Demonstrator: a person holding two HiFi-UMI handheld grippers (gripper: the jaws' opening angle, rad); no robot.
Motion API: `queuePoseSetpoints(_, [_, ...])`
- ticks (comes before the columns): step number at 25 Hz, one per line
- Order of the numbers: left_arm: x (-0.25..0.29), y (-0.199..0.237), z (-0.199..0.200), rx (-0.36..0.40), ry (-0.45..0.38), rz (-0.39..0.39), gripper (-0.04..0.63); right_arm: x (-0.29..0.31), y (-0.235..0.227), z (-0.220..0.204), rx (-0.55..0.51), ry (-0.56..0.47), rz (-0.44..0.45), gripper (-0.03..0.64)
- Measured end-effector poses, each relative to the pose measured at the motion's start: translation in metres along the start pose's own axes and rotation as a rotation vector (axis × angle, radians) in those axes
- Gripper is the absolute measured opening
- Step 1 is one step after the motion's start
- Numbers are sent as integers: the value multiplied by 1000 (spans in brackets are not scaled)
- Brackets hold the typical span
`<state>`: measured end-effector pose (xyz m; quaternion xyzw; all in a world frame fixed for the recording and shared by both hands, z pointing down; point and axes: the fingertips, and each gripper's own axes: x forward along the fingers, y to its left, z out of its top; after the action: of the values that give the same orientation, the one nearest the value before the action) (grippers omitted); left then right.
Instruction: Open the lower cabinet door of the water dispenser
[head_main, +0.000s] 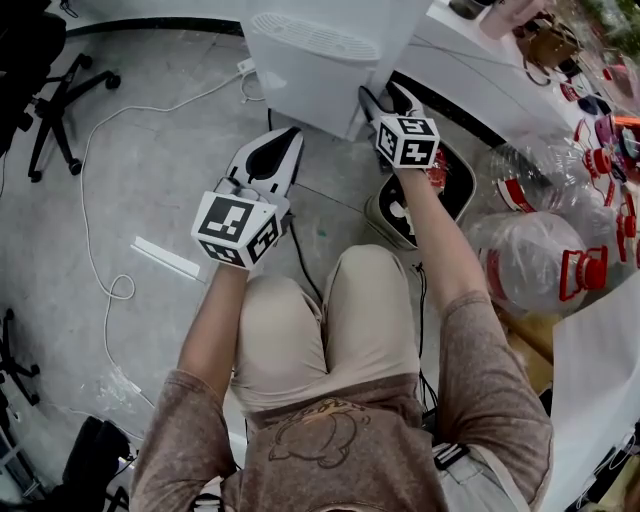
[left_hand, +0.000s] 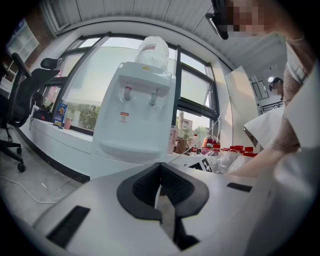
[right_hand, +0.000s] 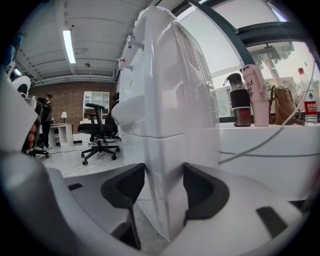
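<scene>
Right fingers (right_hand: 201, 192) on cabinet door (right_hand: 163, 172) edge

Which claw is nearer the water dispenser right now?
Right. The right claw has its jaws clamped on the lower corner edge of the water dispenser. The left claw, shut and empty, sits short of the dispenser, not touching it.

partial dark lettering reading "ood" on the pink tumbler (right_hand: 254, 95), small red sticker (left_hand: 123, 118) on the water dispenser (left_hand: 142, 100) too small to read, bottle (right_hand: 310, 97) label print illegible
</scene>
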<state>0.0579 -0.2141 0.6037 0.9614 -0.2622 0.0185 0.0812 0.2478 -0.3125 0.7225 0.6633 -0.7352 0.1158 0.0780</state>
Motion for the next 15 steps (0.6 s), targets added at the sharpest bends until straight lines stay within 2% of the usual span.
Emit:
queuePoseSetpoints(7, [-1, -2, -1, 3, 5, -3, 17, -2, 1, -1, 14, 14, -23, 219])
queuePoseSetpoints(15, [-3, -3, -5, -10, 10, -7, 17, -19, 20, -7, 8, -4, 8, 206])
